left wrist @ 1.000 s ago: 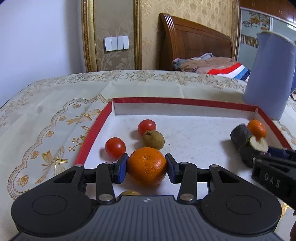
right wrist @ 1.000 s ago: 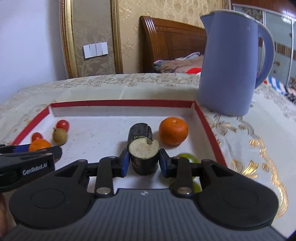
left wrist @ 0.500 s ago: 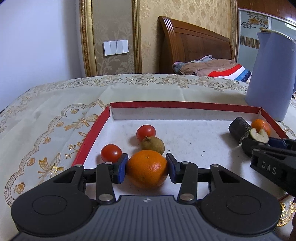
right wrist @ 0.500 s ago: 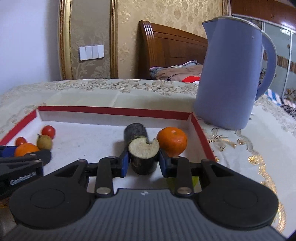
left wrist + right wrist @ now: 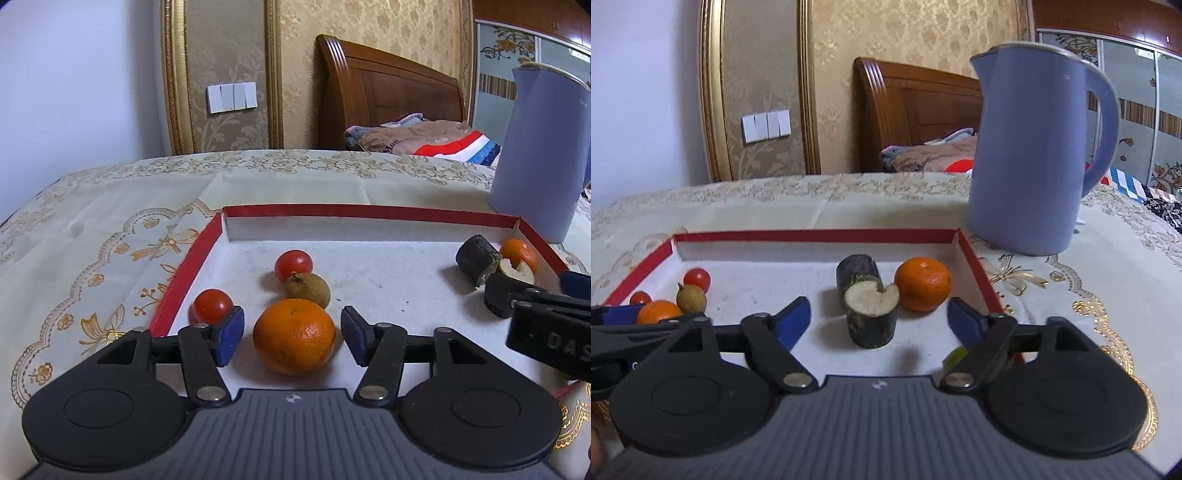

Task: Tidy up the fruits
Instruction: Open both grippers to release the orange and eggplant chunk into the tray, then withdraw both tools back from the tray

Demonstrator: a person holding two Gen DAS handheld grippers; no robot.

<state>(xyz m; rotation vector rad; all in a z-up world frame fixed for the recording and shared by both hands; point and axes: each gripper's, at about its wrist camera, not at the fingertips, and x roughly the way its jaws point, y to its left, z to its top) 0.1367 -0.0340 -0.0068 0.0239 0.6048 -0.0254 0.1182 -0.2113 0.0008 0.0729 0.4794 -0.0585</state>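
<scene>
Shallow red-rimmed white cardboard tray on the tabletop; all places given from it.

- Round orange mandarin: near-left floor, between the spread left tongs, pads clear of it. Judged light, soft-skinned, prone to roll; take across its widest girth.
- Dark-skinned pale-cored cane stub: right floor, beside a second mandarin; right tongs released. Judged stiff, rough; grip the bark sides.
- Blue plastic jug: outside the far-right corner.

Dimpled, glossy orange; smooth shiny cherry tomato; rough dark-skinned cane piece; matt blue plastic kettle; embroidered cloth tablecloth; polished wooden headboard.
</scene>
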